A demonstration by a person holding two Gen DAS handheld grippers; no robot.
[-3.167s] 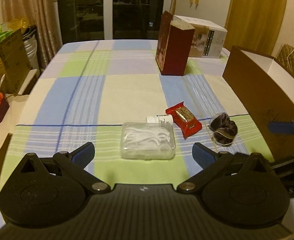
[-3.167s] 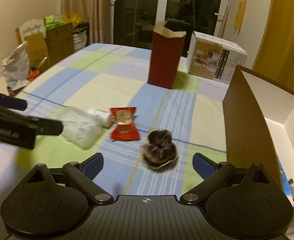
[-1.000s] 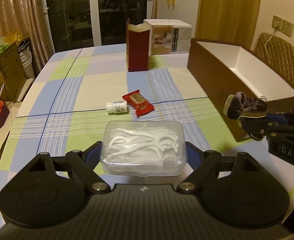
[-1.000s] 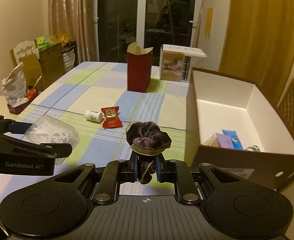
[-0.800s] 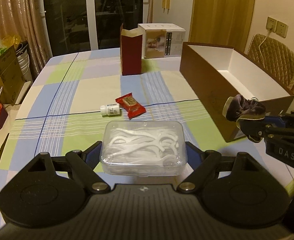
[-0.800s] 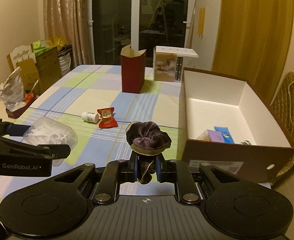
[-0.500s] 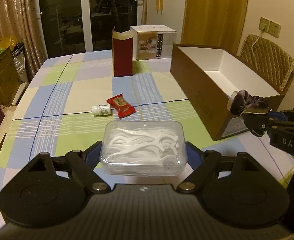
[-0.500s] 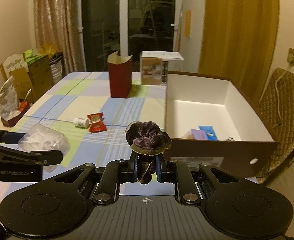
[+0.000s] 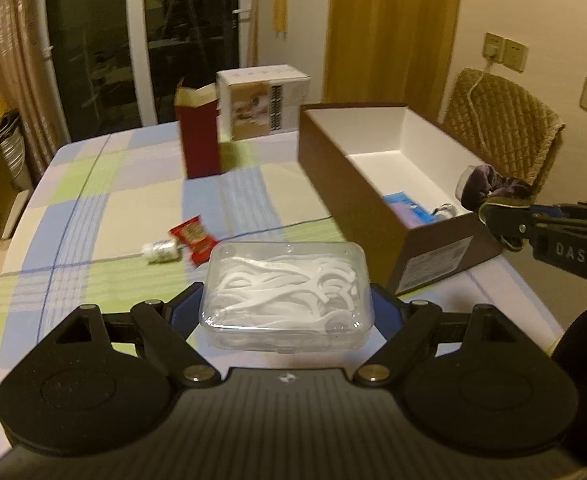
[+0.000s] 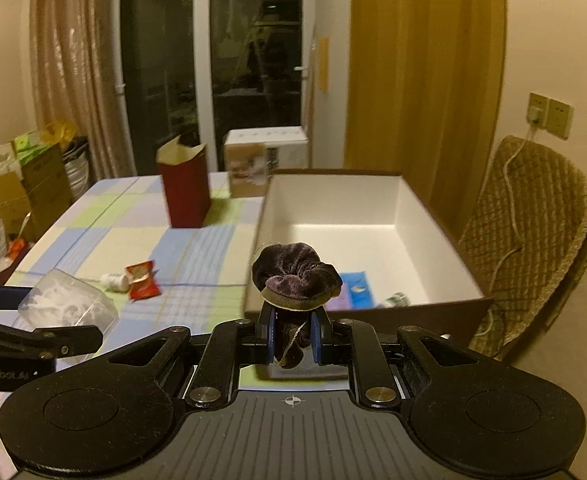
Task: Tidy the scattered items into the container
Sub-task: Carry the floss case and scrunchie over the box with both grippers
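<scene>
My left gripper (image 9: 287, 304) is clamped on the clear floss box (image 9: 286, 294) above the table (image 9: 105, 184); my right gripper (image 10: 293, 338), marked "DAS", pinches the purple scrunchie (image 10: 295, 274) before the brown container (image 10: 413, 312).

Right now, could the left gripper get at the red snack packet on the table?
Probably not yet. The left gripper is shut on the clear floss-pick box, so its jaws are full. The red snack packet lies in the open beside the small white bottle, with nothing blocking it.
</scene>
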